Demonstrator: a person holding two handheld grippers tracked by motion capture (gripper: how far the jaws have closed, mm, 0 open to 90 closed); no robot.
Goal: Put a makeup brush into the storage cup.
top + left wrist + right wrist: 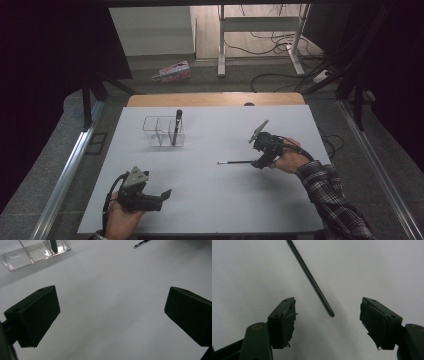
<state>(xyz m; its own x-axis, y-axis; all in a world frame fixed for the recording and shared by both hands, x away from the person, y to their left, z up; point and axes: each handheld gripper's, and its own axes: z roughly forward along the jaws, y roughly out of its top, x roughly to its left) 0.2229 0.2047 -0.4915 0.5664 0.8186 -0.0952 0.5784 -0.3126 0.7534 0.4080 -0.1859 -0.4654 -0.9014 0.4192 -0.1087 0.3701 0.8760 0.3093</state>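
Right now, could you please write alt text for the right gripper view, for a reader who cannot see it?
A thin dark pen lies on a white table, its near end between the two open black jaws of the right hand-held gripper, touching neither jaw. The pen runs diagonally away toward the upper left.

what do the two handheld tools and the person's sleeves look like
Both tools are black with two blocky black jaws. The left tool carries a grey three-cornered plate on top and a dark cable trailing by the hand. The right tool also has a grey plate, plus dark cables looping over the hand. Its jaw pads look worn, with frayed edges. The right forearm wears a dark plaid sleeve.
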